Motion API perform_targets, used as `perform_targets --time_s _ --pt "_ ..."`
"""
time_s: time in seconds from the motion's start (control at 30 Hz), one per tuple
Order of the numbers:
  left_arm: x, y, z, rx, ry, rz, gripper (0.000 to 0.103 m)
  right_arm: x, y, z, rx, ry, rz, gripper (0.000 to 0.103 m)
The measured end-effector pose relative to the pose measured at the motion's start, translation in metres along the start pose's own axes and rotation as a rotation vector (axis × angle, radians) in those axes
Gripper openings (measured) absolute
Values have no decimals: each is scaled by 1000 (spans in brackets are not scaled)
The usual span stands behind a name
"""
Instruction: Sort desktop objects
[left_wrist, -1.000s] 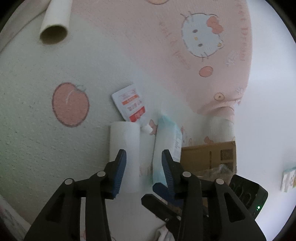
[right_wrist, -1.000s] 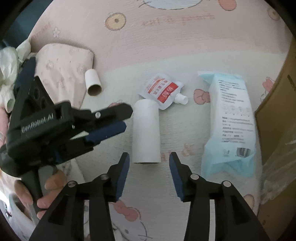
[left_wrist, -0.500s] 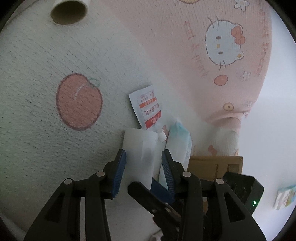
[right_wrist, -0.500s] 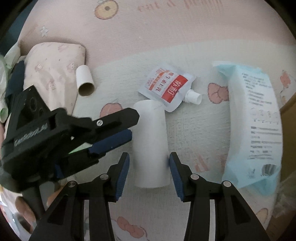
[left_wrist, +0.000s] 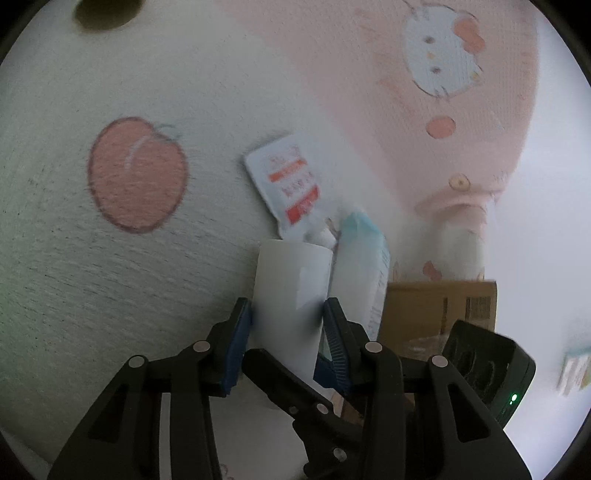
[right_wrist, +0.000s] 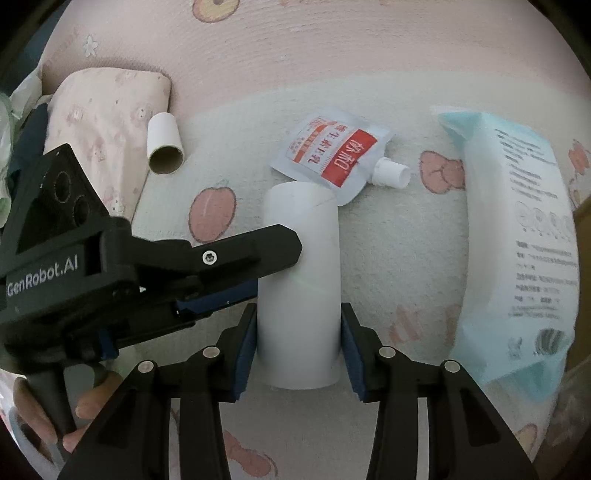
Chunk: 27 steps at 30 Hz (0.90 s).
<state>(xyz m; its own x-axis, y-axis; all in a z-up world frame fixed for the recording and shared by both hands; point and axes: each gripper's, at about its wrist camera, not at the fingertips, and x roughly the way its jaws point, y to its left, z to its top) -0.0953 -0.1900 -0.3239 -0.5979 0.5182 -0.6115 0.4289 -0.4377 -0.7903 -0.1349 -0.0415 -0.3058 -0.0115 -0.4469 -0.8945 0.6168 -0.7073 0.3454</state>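
A white paper roll (right_wrist: 301, 291) lies on the patterned cloth and also shows in the left wrist view (left_wrist: 291, 291). My right gripper (right_wrist: 298, 332) is open, with a finger on each side of the roll's near end. My left gripper (left_wrist: 288, 325) is open too and straddles the roll from its left side; its fingers (right_wrist: 236, 254) show in the right wrist view. A red and white spout pouch (right_wrist: 332, 155) lies just beyond the roll. A light blue wipes pack (right_wrist: 517, 236) lies to the right.
A small cardboard tube (right_wrist: 164, 147) lies to the far left, next to a folded pink cloth (right_wrist: 107, 122). A cardboard box (left_wrist: 439, 310) stands at the right, past the wipes pack. The pink cartoon-print cloth (left_wrist: 369, 74) covers the surface.
Both grippers moved forward onto the white roll. It now sits between the fingers of each, where a second ago it lay ahead of them.
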Motion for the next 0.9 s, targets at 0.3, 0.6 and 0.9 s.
perform_targets --time_s 0.3,0.6,0.9 --pt "-9 -35 -28 161 17 -35 44 -38 -3 -21 19 -44 1 40" --pt "-33 -63 -66 277 1 -49 44 -85 5 -61 3 -149 -40 40" --pt "-67 -110 -84 301 -84 -49 44 -138 13 -73 -58 -225 -19 40"
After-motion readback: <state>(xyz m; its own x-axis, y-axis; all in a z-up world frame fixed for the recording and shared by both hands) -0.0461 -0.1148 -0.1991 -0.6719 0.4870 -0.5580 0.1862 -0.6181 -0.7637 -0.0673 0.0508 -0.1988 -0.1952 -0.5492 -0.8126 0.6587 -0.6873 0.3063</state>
